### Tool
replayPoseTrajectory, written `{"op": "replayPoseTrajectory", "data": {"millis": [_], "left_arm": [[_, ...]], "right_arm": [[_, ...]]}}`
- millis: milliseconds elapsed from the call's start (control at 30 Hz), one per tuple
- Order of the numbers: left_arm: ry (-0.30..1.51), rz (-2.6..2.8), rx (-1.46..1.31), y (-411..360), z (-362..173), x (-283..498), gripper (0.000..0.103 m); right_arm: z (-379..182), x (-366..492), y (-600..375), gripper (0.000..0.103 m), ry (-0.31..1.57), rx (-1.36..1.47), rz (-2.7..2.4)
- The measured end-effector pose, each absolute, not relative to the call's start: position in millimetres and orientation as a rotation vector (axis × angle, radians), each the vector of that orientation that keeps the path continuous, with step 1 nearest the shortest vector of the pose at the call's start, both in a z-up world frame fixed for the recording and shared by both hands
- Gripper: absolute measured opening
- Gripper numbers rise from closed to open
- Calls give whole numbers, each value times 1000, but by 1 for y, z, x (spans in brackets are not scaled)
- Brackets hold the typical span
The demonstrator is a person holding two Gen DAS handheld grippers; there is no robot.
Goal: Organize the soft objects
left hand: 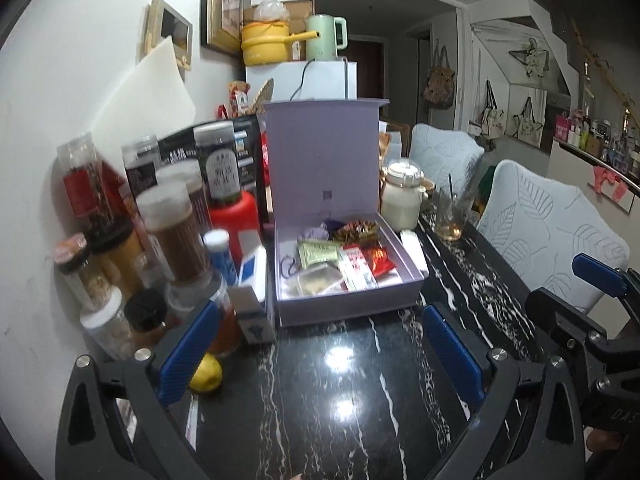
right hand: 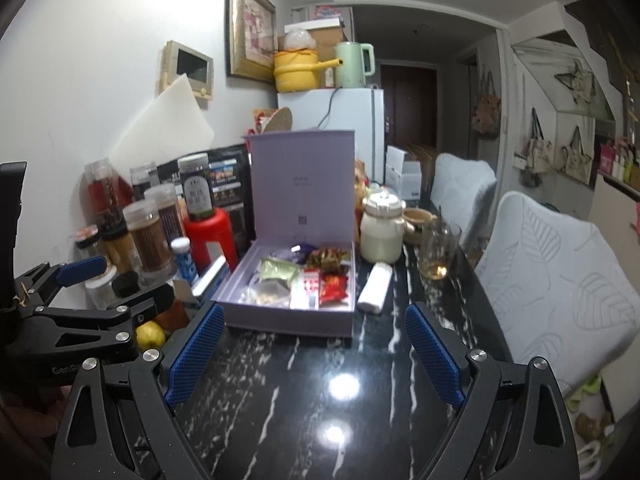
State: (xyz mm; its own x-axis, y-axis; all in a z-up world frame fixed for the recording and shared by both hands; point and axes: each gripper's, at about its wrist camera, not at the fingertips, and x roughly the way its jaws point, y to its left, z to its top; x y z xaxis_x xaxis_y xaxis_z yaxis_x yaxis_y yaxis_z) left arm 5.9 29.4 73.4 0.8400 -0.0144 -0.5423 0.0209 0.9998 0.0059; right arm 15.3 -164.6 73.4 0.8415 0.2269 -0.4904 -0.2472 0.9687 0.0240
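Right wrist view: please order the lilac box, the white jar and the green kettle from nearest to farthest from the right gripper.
From the right gripper:
1. lilac box, straight ahead on the table.
2. white jar, behind the box, to the right.
3. green kettle, far back, atop the fridge.

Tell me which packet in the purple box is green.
The green packet at the box's middle left, beside the red-and-white sachet; the other packets are red, brown or clear.
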Motion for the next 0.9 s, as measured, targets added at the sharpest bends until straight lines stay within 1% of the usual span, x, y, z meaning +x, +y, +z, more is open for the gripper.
{"op": "replayPoseTrajectory", "data": {"millis": [400, 900], "left_arm": [[636, -36, -3, 25, 51, 14, 103], [638, -44, -3, 26, 49, 18, 103]], "right_arm": [[50, 17, -171, 93, 575, -19, 249], [46, 22, -173, 93, 588, -15, 240]]}}
